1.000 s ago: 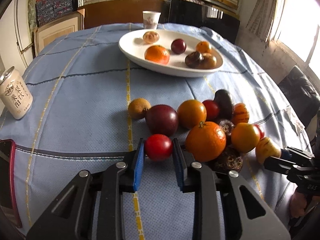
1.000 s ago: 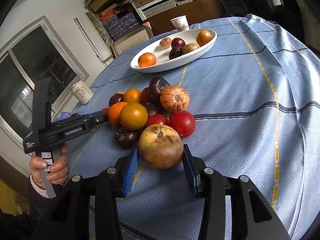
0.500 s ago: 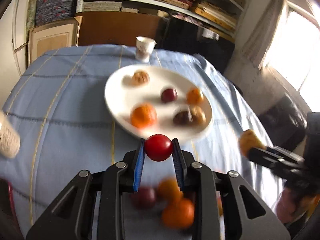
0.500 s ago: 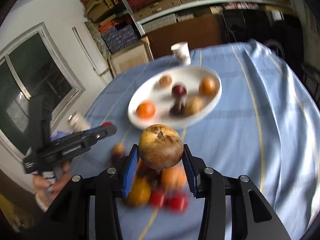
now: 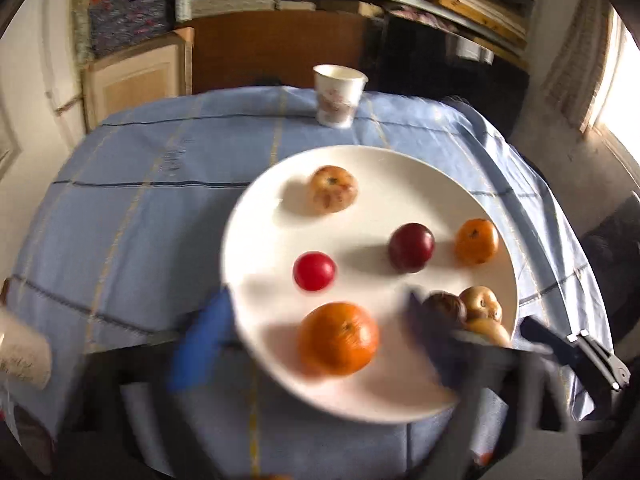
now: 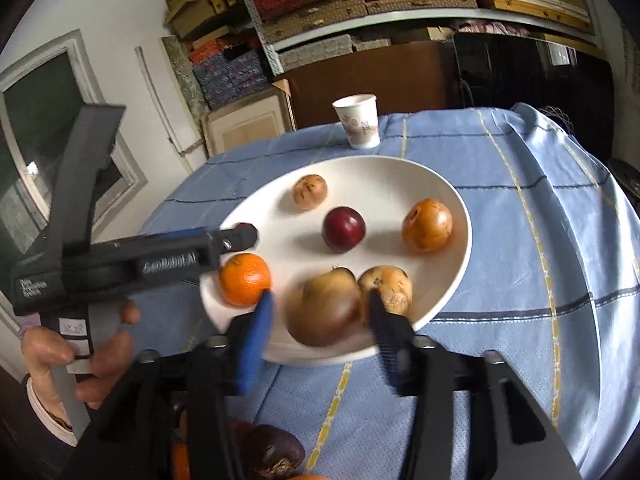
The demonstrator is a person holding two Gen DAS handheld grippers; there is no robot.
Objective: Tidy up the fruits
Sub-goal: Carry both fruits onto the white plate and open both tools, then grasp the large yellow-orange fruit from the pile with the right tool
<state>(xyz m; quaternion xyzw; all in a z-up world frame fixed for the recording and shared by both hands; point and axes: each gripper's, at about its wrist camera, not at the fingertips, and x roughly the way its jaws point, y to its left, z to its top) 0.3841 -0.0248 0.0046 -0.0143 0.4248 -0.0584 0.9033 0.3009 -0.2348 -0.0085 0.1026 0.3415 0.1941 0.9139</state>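
A small red fruit (image 5: 314,271) and a blurred tan fruit (image 6: 325,309) lie on the white plate (image 5: 400,168).

A paper cup (image 5: 339,96) stands on the blue checked cloth (image 5: 160,208) far ahead of the jaws; shelves (image 6: 400,12) of boxes rise beyond; a can (image 5: 22,354) sits left.

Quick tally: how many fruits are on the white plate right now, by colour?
Orange fruits: 2
Bright red fruit: 1
Dark red fruit: 1
Dark brown fruit: 1
Tan or yellow-brown fruits: 3
Total: 8
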